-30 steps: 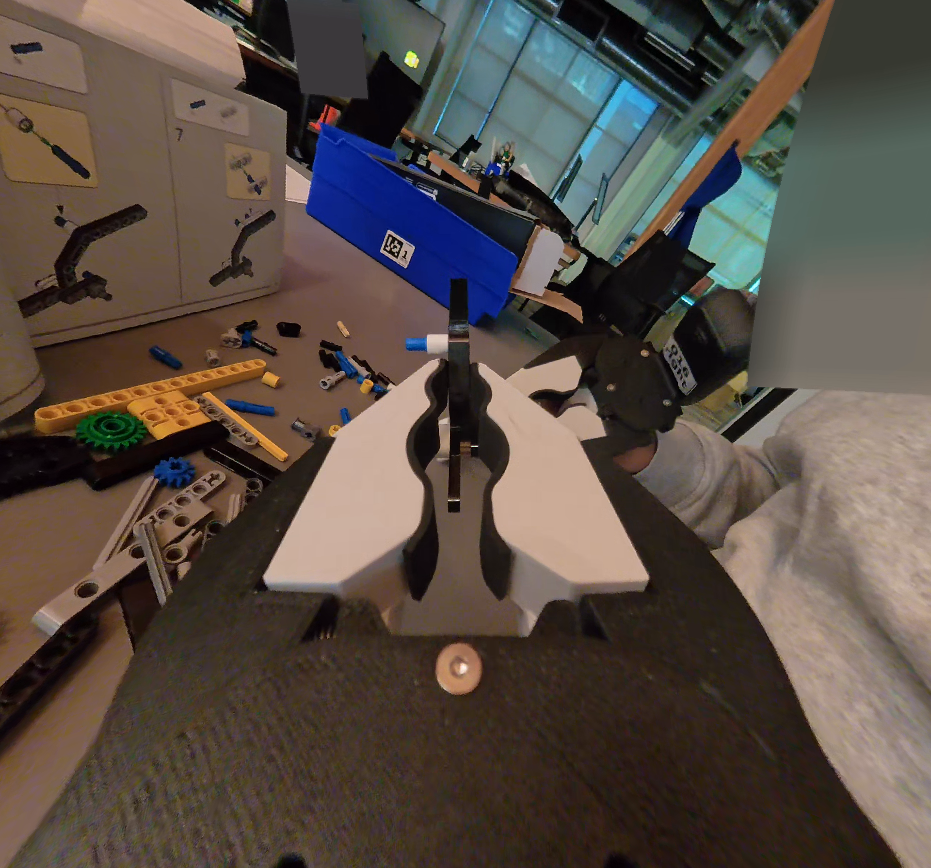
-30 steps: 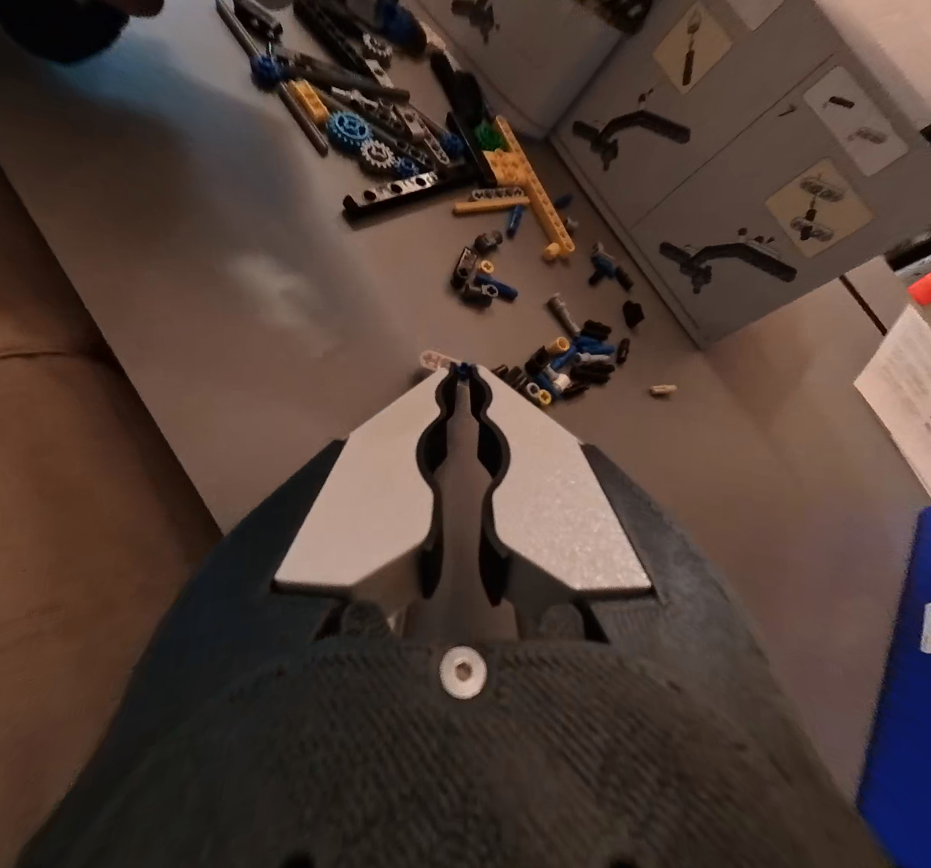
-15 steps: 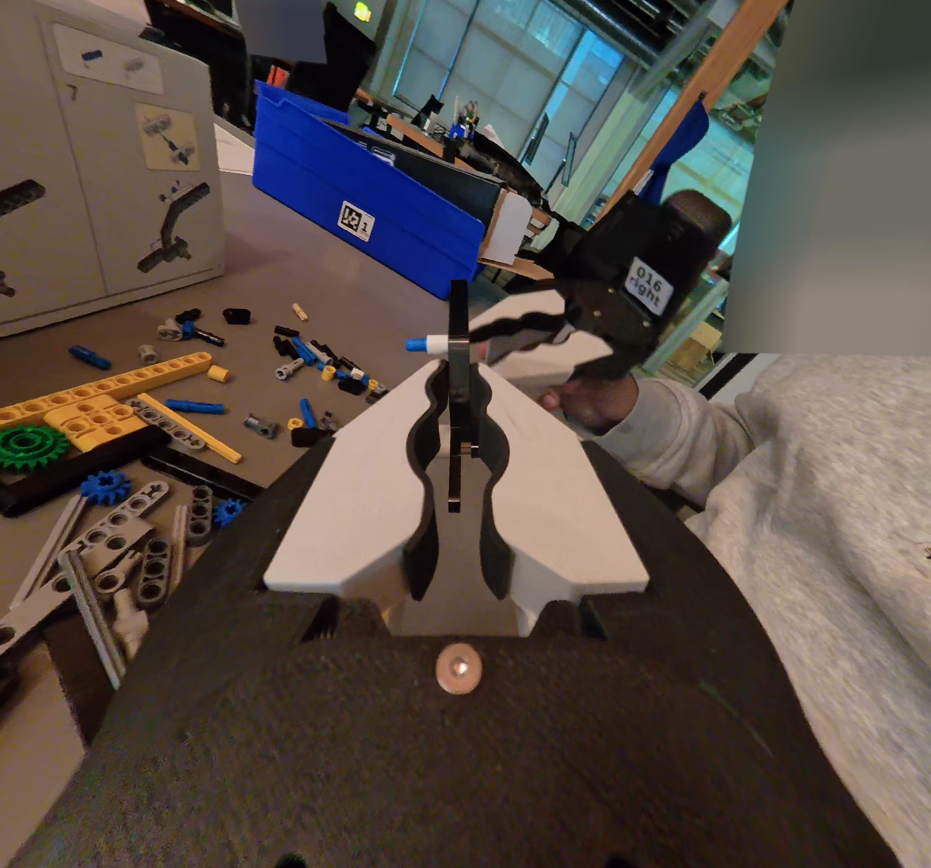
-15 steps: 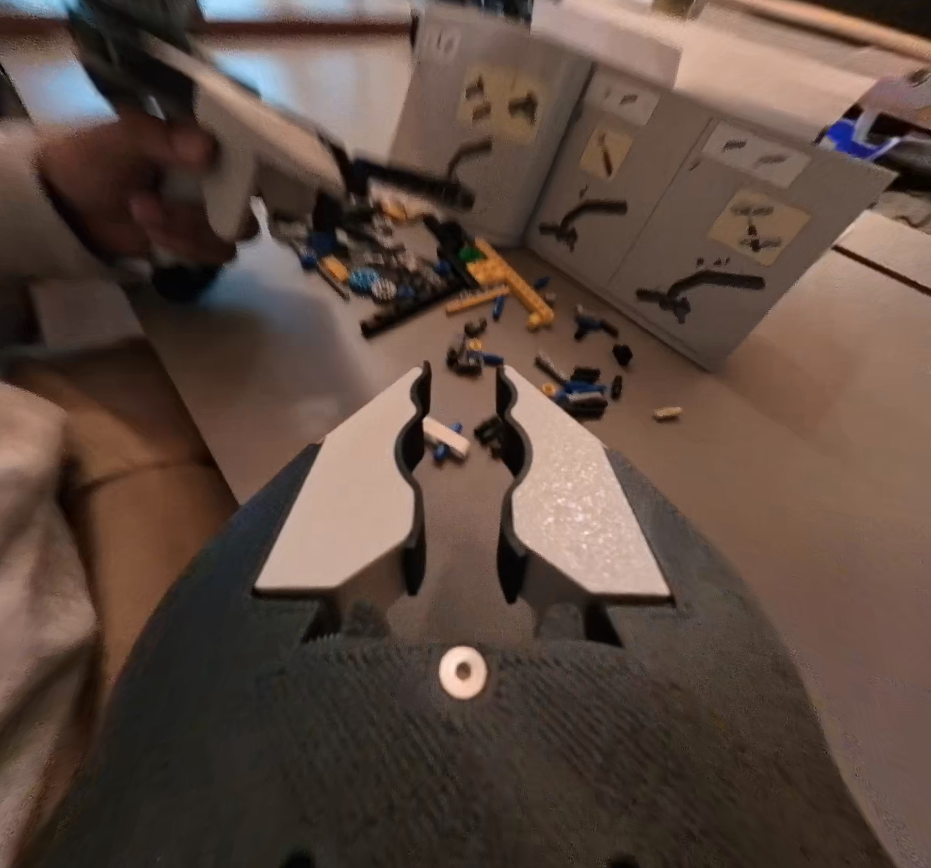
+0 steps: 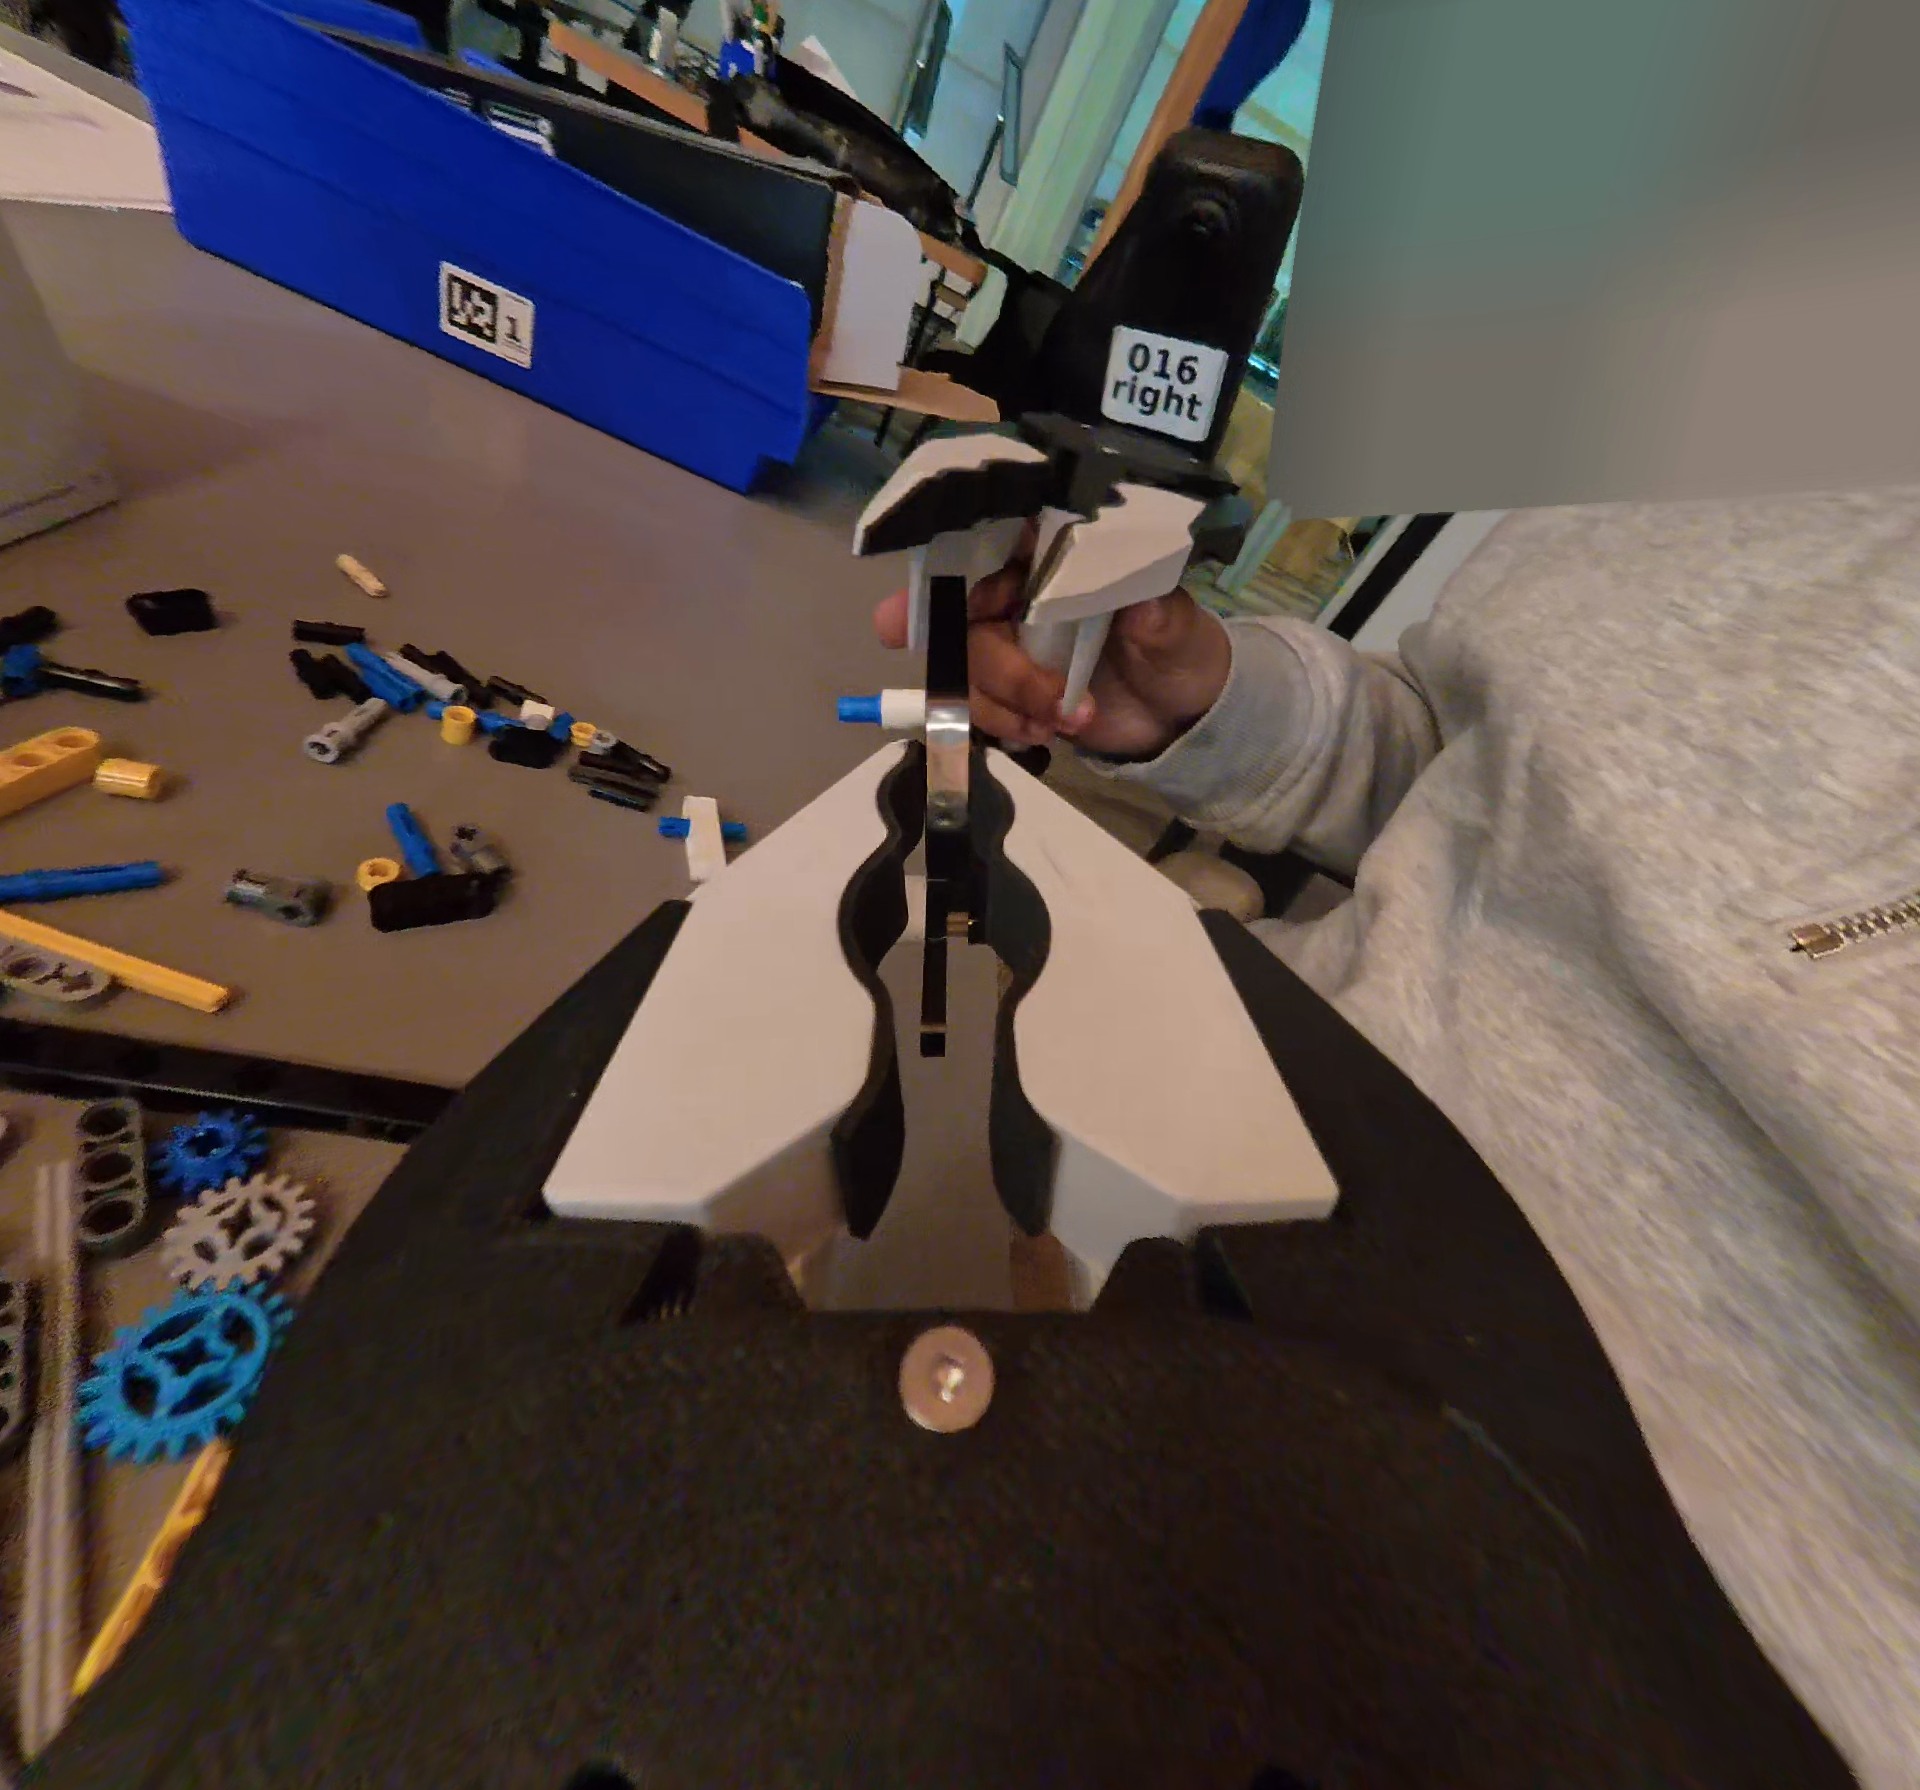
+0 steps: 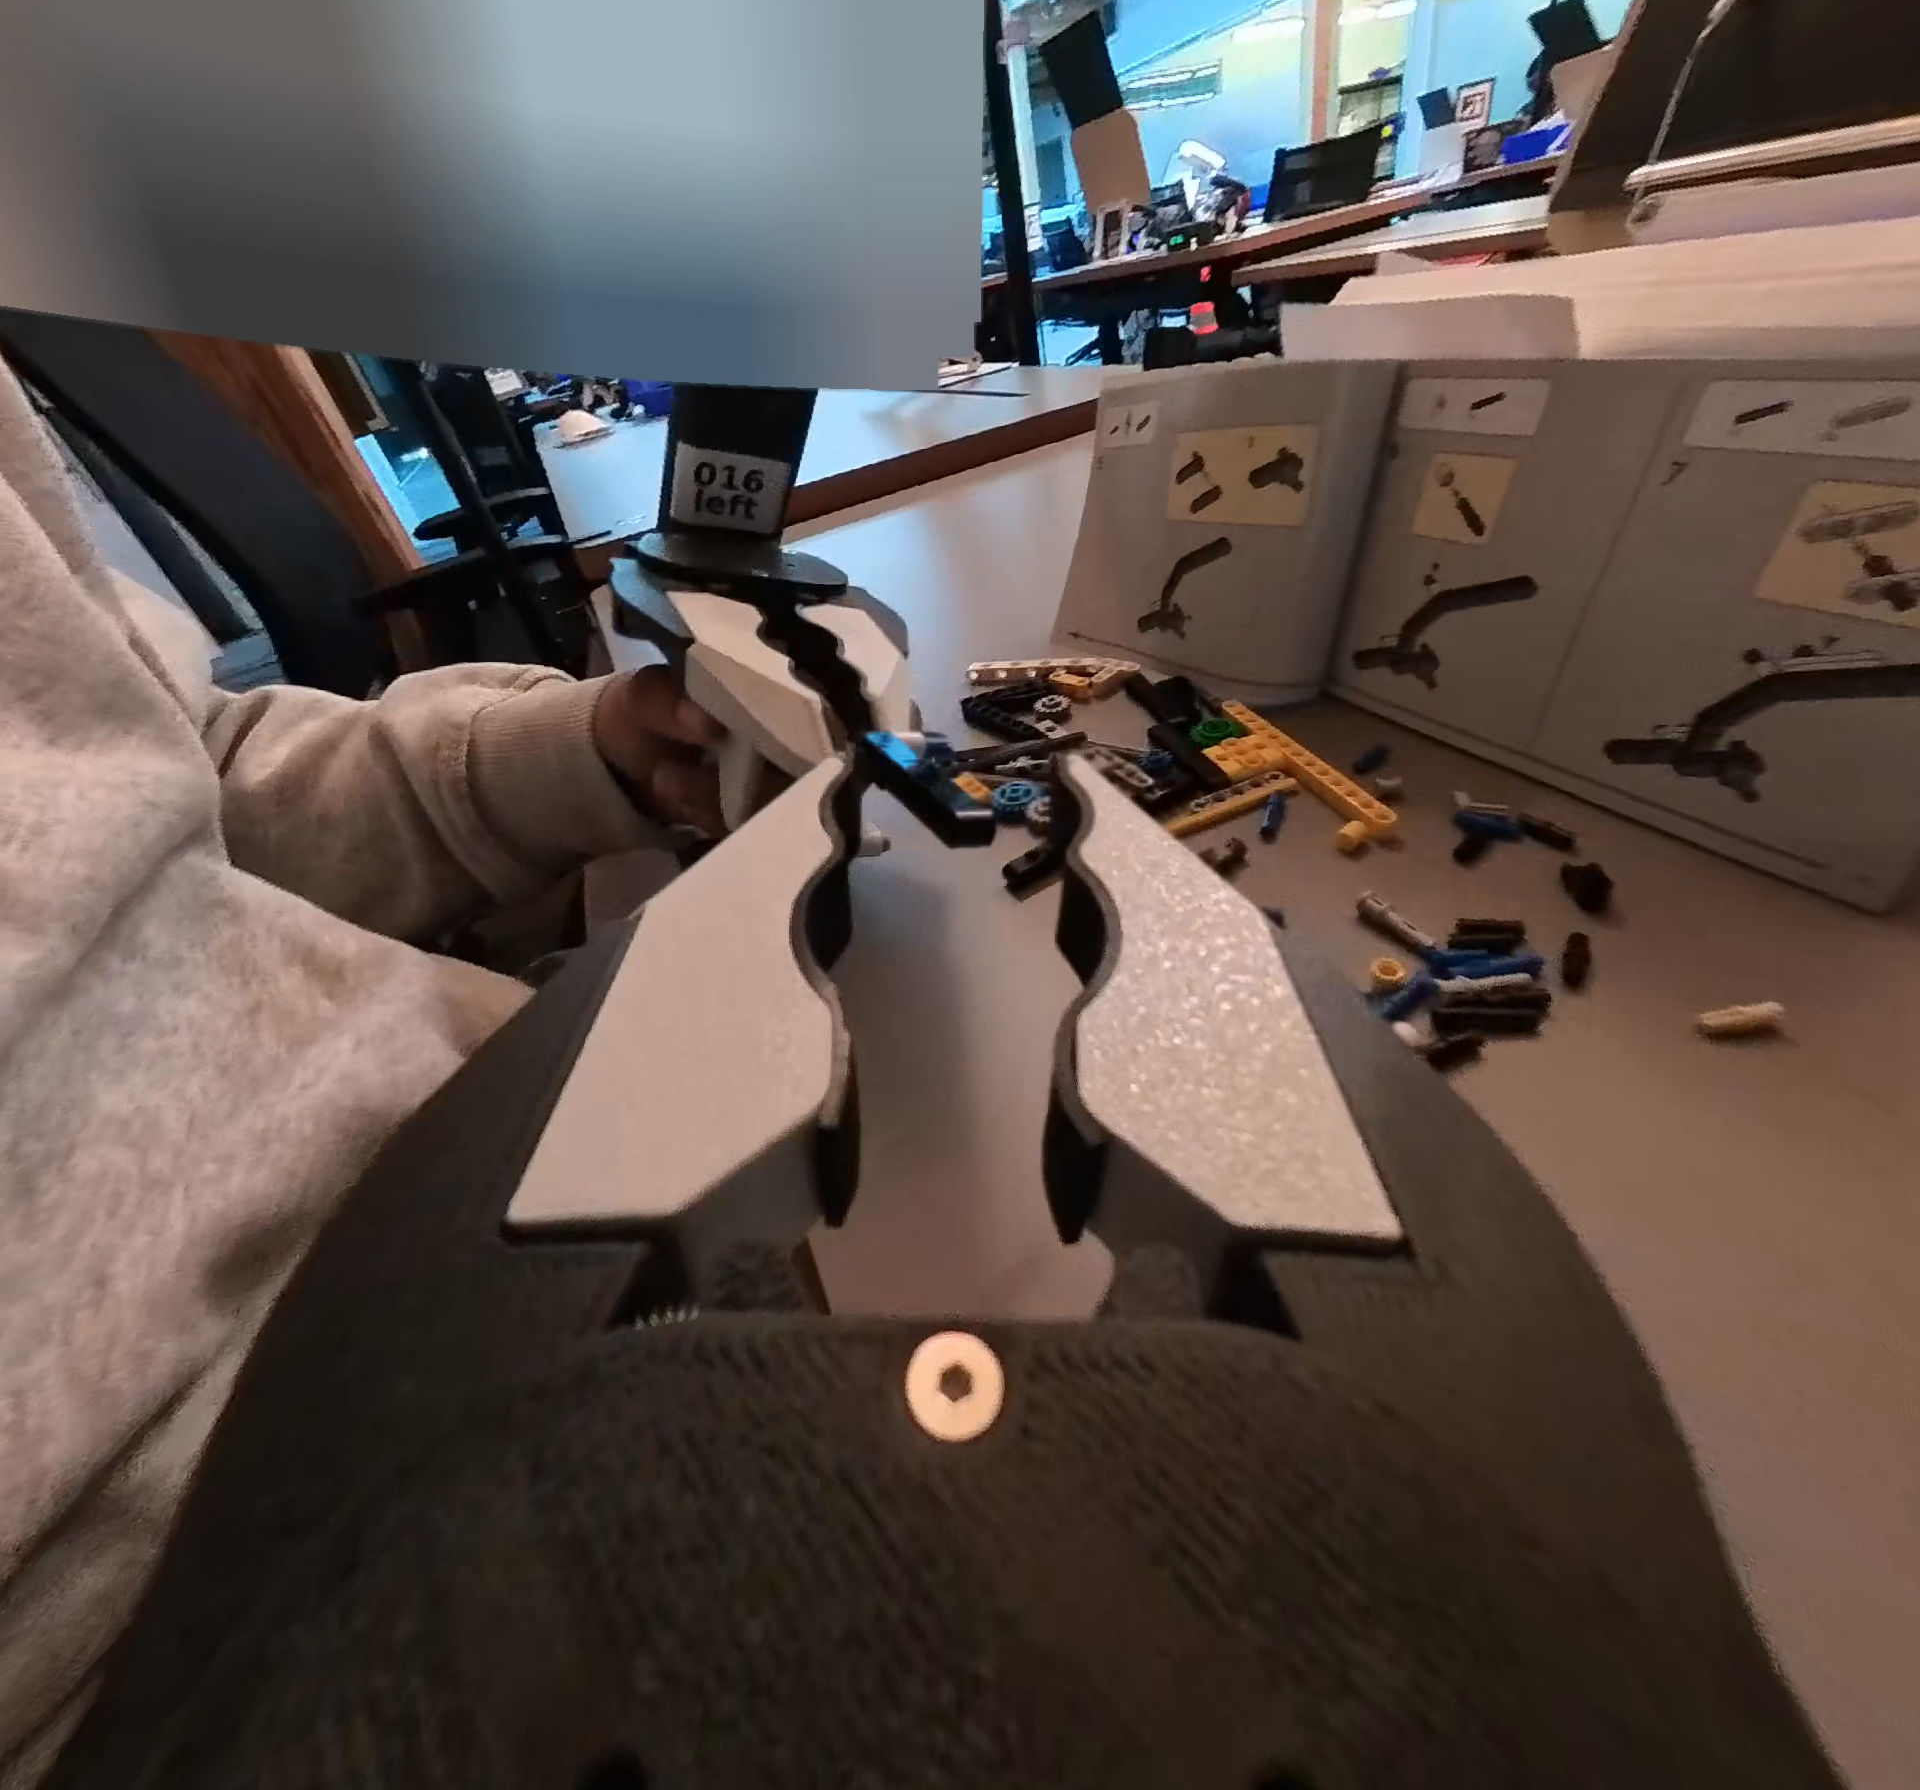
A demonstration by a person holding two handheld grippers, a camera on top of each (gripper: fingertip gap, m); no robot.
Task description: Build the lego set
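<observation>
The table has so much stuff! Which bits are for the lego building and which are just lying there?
For the job: black beam with blue pin, in left gripper; right gripper; loose pins; yellow beams; instruction pages.
Lying about: blue bin.

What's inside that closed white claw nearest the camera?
The left gripper clamps a thin black lego beam standing on edge, a blue-and-white pin poking out sideways. The stretch pinched between the fingers is hidden.
</observation>
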